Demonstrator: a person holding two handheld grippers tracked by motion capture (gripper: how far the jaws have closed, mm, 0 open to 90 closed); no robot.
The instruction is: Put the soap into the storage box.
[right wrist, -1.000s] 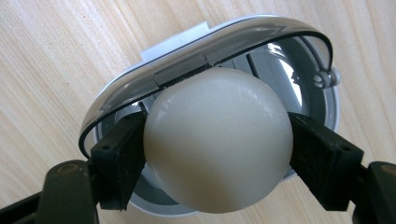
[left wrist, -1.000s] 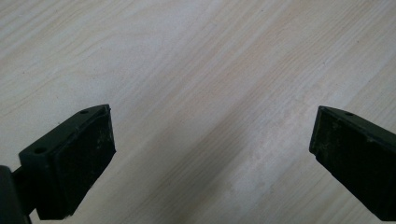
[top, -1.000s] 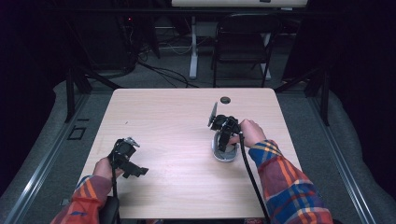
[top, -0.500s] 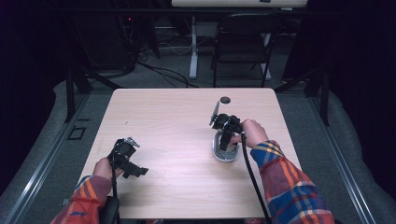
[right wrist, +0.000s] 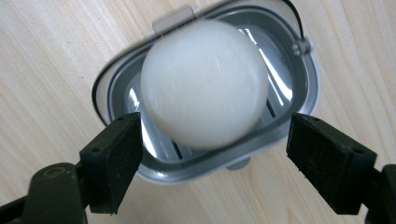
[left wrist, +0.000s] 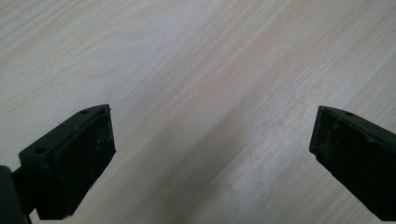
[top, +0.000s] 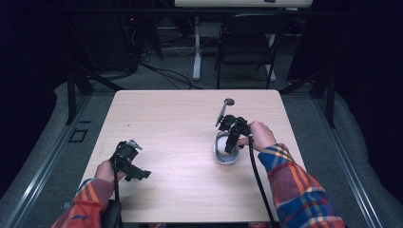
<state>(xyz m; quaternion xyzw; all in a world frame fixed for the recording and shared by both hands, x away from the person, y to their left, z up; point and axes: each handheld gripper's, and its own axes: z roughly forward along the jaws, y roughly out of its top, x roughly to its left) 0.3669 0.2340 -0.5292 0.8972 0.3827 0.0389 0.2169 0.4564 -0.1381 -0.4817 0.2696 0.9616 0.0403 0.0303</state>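
1. The left gripper [top: 127, 159] sits near the left front of the table [top: 180, 118], held in the person's left hand. In the left gripper view its jaws stand wide apart over bare pale wood grain, with nothing between them. It is well apart from the work.

2. The white ball [right wrist: 204, 83], smooth, matte and egg-round, sits in a grey tray [right wrist: 306, 100] right of the table's centre. The tray is a rounded rectangle of plastic with a glossy ribbed floor, a small tab at one end and a thin black wire along its rim. Its long axis runs across the right gripper view, roughly in line with the gap between the jaws.

3. The right gripper [right wrist: 212, 156] hovers directly above the tray, pointing down. Its jaws have just been opening; the black, rough-faced pads [right wrist: 334, 161] stand clear of the ball on either side, which lies just beyond the fingertips. This hand is by far the nearer, and I judge the ball released into the tray.

4. A small dark round object [top: 229, 101] lies near the far edge, beyond the right gripper.
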